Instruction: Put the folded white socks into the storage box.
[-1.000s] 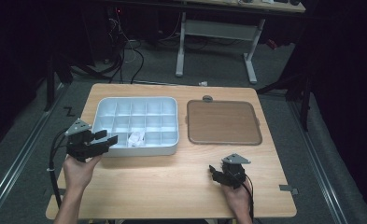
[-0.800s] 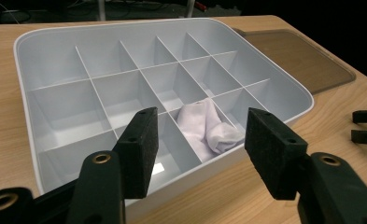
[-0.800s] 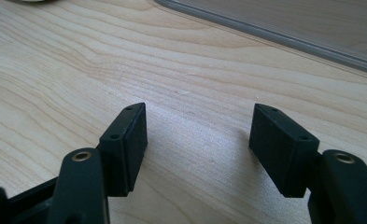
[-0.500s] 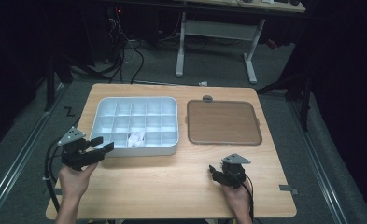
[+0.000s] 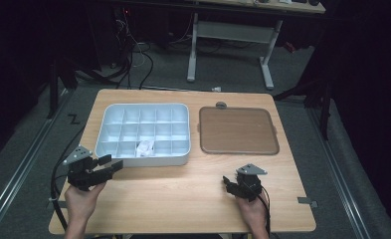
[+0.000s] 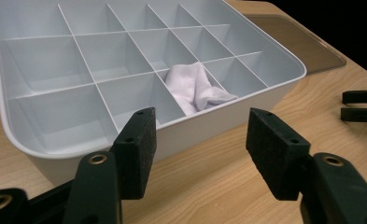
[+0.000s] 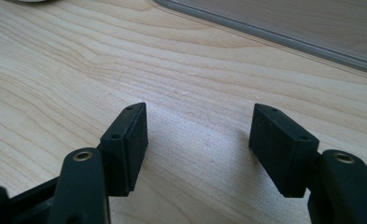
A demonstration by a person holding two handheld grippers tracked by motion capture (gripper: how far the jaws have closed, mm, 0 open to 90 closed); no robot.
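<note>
A white compartment tray (image 5: 142, 160) lies on the wooden table, left of centre. One front-row compartment holds a crumpled white piece (image 5: 146, 148), soft and folded as seen in the left gripper view (image 6: 195, 86). My left gripper (image 5: 108, 166) hovers just off the tray's front-left corner. Its jaws stand open (image 6: 200, 135) with nothing between them, facing the tray's front wall (image 6: 265, 93). My right gripper (image 5: 228, 181) rests low near the table's front, right of centre. It is open (image 7: 200, 140) over bare wood and holds nothing.
A flat brown tray (image 5: 238, 130) lies to the right of the white one, with a small grey knob (image 5: 221, 105) behind it. The right gripper's jaws (image 6: 361, 105) show at the far right of the left gripper view. A metal bracket (image 5: 305, 201) sits at the table's right edge.
My left gripper has drawn back from the tray's front-left corner toward the near-left and sunk a little. The right gripper has stayed put.
</note>
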